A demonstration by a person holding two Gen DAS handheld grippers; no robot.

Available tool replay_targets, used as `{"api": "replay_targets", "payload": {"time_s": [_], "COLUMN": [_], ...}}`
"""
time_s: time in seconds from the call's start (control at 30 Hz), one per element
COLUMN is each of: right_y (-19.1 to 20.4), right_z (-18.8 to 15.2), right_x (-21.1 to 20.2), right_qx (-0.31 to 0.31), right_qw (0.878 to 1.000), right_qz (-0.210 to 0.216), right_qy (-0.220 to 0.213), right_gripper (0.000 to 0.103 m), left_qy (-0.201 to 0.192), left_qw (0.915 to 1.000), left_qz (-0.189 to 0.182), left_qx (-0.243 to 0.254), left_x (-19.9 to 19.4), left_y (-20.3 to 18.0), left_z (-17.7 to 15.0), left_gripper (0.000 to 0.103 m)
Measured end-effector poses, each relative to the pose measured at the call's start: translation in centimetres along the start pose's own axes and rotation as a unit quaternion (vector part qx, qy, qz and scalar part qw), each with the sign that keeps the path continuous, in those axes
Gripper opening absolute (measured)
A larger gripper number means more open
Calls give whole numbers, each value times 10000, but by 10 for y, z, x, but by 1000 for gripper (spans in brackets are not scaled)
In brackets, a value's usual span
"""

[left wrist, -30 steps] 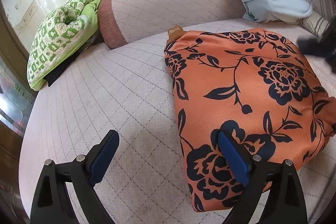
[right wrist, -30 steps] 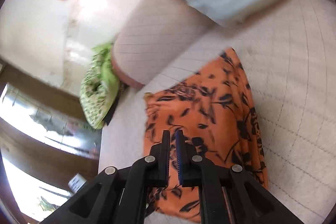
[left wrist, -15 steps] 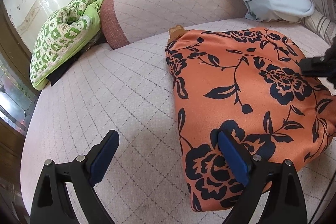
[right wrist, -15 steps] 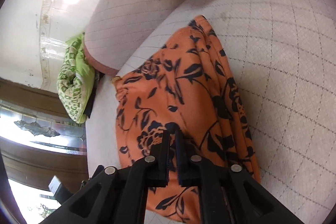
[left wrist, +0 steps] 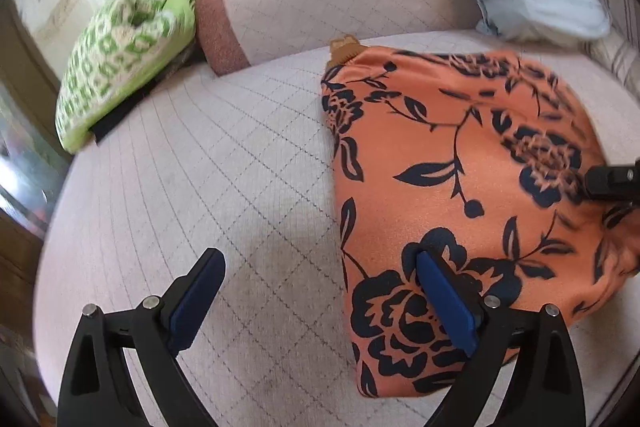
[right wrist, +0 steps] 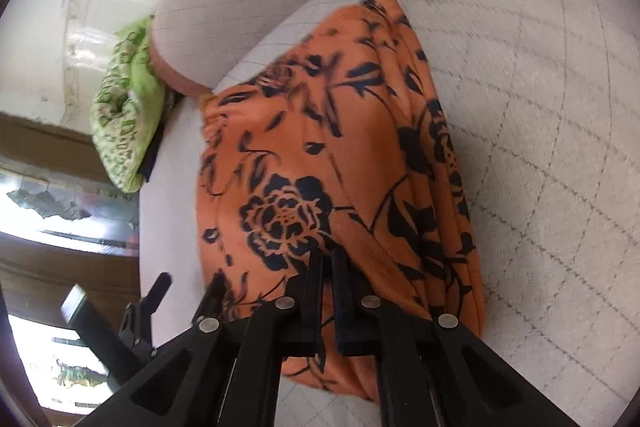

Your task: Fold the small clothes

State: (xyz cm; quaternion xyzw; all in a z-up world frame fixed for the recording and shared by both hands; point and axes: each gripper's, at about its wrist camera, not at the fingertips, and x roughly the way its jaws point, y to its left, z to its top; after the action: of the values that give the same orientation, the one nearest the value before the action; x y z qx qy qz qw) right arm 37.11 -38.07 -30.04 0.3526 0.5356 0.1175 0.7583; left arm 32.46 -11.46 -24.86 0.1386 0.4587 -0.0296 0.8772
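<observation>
The orange black-flowered folded garment [left wrist: 460, 163] is cut off at the left wrist view's right edge, where only the right claw's [left wrist: 614, 181] black tip shows; the green patterned cushion [left wrist: 120, 67] is blurred.

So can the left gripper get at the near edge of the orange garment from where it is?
Probably yes. The left gripper is open, one finger already over the orange floral garment, and nothing lies between; the shut right gripper is further along it.

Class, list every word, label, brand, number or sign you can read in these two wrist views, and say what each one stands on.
None can be read.
The orange floral garment carries only a flower print, no lettering.
The small tan tab at its far edge is too small and blurred to read.
The green patterned cushion shows a blurred pattern, no readable text.
</observation>
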Motion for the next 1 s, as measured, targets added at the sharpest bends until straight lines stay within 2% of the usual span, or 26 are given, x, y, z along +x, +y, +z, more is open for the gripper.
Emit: {"api": "replay_targets", "payload": {"time_s": [0.07, 0.13, 0.3, 0.33, 0.4, 0.43, 0.47, 0.5, 0.53, 0.67, 1.0], "right_y": [-1, -6, -25, -28, -33, -34, -35, -35, -33, -25, -22], "right_z": [1, 1, 7, 7, 8, 9, 9, 9, 8, 7, 9], "right_x": [-11, -20, -50, -54, -62, -63, -65, -67, -69, -66, -58], "right_qx": [-30, 29, 264, 288, 344, 373, 395, 393, 359, 149, 142], "right_qw": [9999, 9995, 9975, 9971, 9965, 9964, 9961, 9955, 9951, 9963, 9960], "right_qz": [68, 187, 298, 313, 334, 323, 334, 368, 369, 320, 339], "right_qy": [-151, -243, -583, -632, -686, -687, -713, -775, -847, -786, -816], "right_gripper": [7, 7, 7, 10, 22, 34, 52, 62, 65, 65, 65], "left_qy": [34, 0, -159, -220, -275, -285, -297, -307, -301, -311, -499], "left_qw": [9992, 9972, 9974, 9974, 9975, 9975, 9975, 9975, 9975, 9977, 9971], "left_qz": [-218, -256, 118, 203, 288, 297, 303, 302, 286, 336, 256], "left_qx": [-334, -696, -696, -651, -588, -572, -564, -567, -567, -499, -517], "left_x": [-4, -9, -19, -21, -25, -25, -26, -27, -27, -26, -33], "left_y": [12, 30, 47, 47, 47, 46, 46, 44, 43, 38, 38], "left_z": [1, 3, 1, 0, -2, -2, -3, -4, -4, -5, 3], "left_gripper": [97, 97, 97, 97, 97, 97, 97, 97, 97, 97, 97]}}
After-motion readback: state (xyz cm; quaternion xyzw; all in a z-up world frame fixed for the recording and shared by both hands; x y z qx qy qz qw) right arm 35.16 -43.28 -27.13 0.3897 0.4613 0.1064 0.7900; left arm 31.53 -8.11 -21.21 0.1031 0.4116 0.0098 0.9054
